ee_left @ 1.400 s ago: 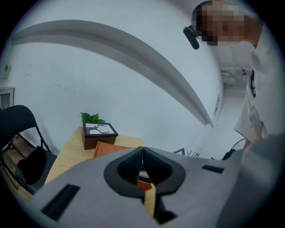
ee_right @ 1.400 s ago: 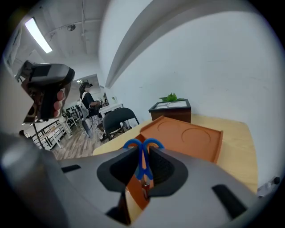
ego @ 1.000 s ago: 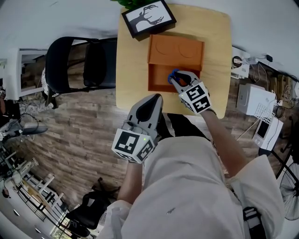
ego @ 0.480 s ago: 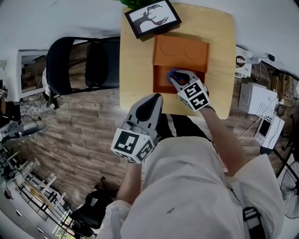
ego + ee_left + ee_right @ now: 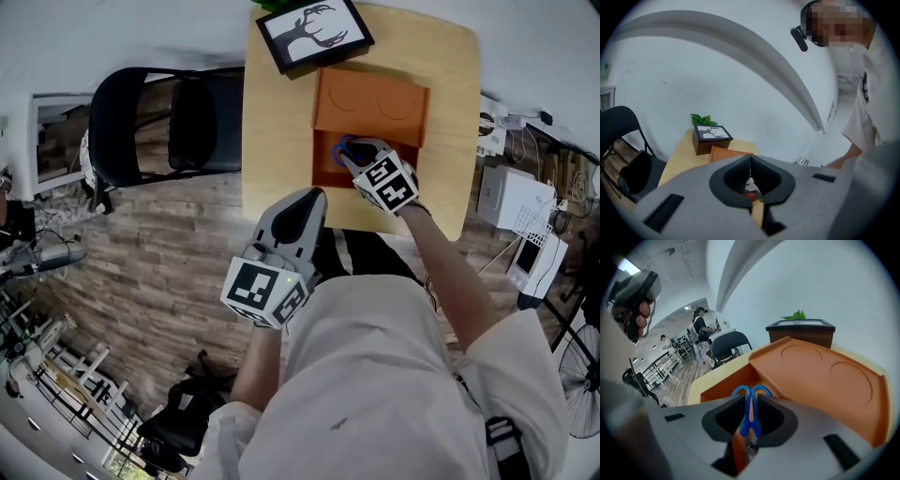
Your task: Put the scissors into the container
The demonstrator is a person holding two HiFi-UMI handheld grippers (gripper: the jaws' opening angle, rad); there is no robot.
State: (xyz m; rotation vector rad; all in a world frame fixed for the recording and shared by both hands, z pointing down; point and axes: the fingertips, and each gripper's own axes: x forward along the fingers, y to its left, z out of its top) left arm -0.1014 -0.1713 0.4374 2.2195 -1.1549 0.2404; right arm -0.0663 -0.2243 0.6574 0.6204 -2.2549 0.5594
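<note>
Blue-handled scissors (image 5: 750,411) sit clamped between the jaws of my right gripper (image 5: 750,401), handles pointing forward over the open well of the orange container (image 5: 820,376). In the head view the right gripper (image 5: 354,153) hangs over the container's (image 5: 375,98) near compartment, the blue scissors handles (image 5: 343,146) showing at its tip. My left gripper (image 5: 298,217) is held back near my body, off the table, jaws shut with nothing between them. In its own view the left gripper (image 5: 750,161) looks at the table from afar.
A framed deer picture (image 5: 315,32) on a dark box stands at the table's (image 5: 277,141) far left, a green plant behind it. A black chair (image 5: 155,122) stands left of the table. White appliances and cables (image 5: 511,202) lie on the floor to the right.
My right gripper with the scissors has moved slightly forward over the container's near compartment. The left gripper has stayed put.
</note>
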